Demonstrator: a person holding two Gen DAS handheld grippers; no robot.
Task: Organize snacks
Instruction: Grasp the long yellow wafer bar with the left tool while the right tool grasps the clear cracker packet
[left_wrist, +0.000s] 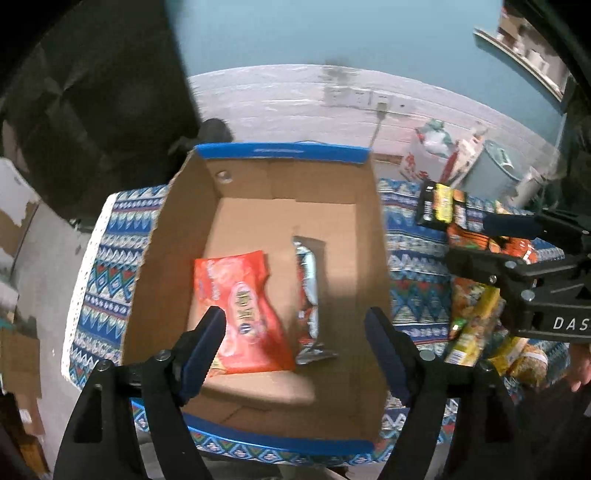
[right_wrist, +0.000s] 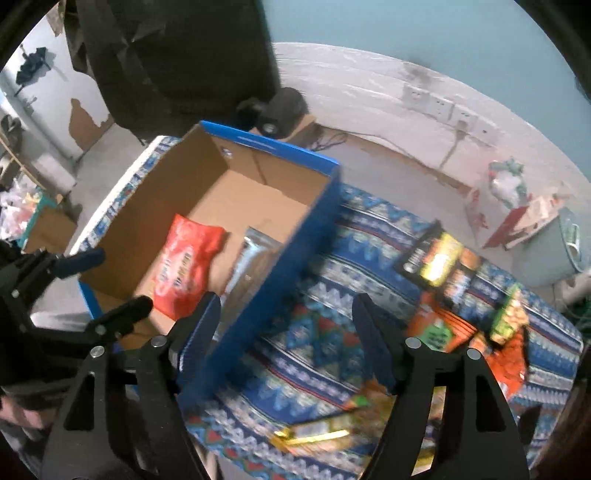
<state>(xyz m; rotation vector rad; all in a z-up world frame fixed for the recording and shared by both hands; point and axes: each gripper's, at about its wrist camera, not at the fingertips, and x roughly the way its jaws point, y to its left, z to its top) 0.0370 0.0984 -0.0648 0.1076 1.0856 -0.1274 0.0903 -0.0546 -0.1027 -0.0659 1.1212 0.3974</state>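
Observation:
An open cardboard box (left_wrist: 177, 229) with a blue rim stands on the patterned cloth. On its floor lie an orange-red snack packet (left_wrist: 240, 314) and a silver packet (left_wrist: 308, 295). My left gripper (left_wrist: 295, 314) hangs open above them, with nothing between its pads. My right gripper (right_wrist: 286, 301) is open too, over the box's blue right wall (right_wrist: 280, 277) and gripping nothing. Both packets also show in the right wrist view: the orange-red packet (right_wrist: 188, 266) and the silver packet (right_wrist: 247, 266). Loose snacks lie to the right of the box: a black-and-yellow packet (right_wrist: 432, 258), an orange packet (right_wrist: 439, 328) and a yellow bar (right_wrist: 314, 437).
The table's patterned cloth (right_wrist: 332, 229) ends close behind the box and at the left. Behind it are a white wall with sockets (right_wrist: 436, 103), a grey bin (left_wrist: 495, 173) and bags on the floor (right_wrist: 509, 188). A dark garment (right_wrist: 177, 55) hangs at the back left.

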